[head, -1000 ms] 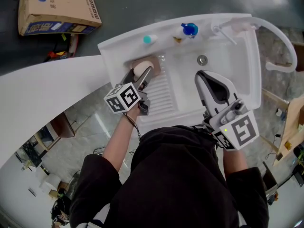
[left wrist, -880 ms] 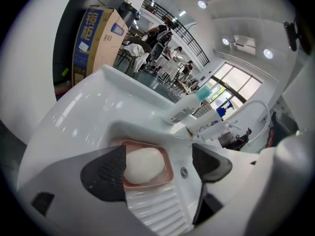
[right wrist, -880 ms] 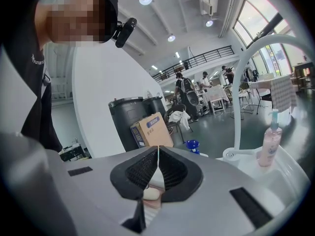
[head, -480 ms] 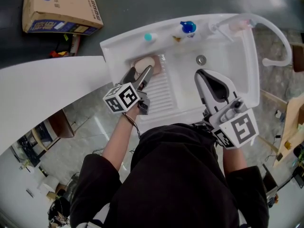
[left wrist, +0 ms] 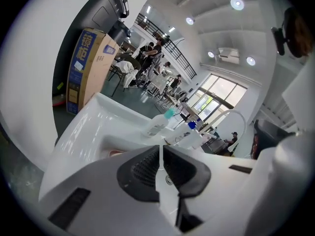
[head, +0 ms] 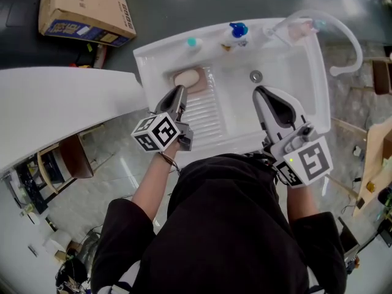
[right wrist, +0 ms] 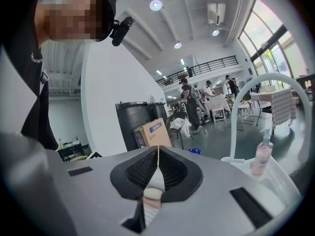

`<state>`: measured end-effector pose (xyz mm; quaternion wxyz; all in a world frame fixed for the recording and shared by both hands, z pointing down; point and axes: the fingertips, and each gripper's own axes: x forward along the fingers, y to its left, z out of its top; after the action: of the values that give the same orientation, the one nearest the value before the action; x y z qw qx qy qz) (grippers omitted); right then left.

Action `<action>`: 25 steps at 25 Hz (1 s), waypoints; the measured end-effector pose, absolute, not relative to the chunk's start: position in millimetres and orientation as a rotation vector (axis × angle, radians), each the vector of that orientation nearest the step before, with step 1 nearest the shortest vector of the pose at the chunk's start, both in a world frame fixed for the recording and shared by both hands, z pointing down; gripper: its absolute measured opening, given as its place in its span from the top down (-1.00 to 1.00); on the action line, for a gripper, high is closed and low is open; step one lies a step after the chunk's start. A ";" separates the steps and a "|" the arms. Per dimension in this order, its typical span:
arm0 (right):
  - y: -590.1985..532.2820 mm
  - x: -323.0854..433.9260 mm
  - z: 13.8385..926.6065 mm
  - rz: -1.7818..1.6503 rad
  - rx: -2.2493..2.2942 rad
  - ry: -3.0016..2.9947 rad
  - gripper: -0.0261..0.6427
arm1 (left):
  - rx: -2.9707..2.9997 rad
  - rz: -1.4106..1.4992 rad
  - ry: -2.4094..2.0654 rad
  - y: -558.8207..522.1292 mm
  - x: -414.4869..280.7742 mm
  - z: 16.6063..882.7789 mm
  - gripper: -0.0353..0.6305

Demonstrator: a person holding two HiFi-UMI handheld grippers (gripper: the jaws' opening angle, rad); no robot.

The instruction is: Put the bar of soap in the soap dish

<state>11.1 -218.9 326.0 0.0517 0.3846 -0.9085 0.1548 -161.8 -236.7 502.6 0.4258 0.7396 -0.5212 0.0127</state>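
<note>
left gripper (head: 179, 90) just snapped closed on nothing, pads together, hanging over the ribbed slope of the sink (head: 142, 61), bar of soap (head: 187, 77) just past its tips, lying in the soap dish (head: 171, 76), right gripper (head: 260, 92) clenched empty too, well off to the right

Bright ceiling lights (right wrist: 155, 5), glare on the white sink (head: 294, 66), fisheye-warped edges

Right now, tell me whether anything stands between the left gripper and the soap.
Nothing visible does. The soap lies in the dish, just beyond the left gripper, whose jaws have just closed on nothing.
</note>
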 end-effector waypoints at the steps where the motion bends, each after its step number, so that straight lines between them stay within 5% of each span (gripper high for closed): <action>1: -216.0 11.1 324.1 0.464 1.171 -2.767 0.85 | 1.853 0.031 -1.312 -233.7 -161.8 498.3 0.81; 25: -116.7 -18.5 299.9 0.345 1.220 -2.770 0.85 | 2.257 -0.046 -1.482 -109.9 -196.3 352.8 0.87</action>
<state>-18.5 -116.7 299.9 0.0476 0.4001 -0.9082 0.1133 -196.3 -109.9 352.8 0.2191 0.8155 -0.5354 -0.0167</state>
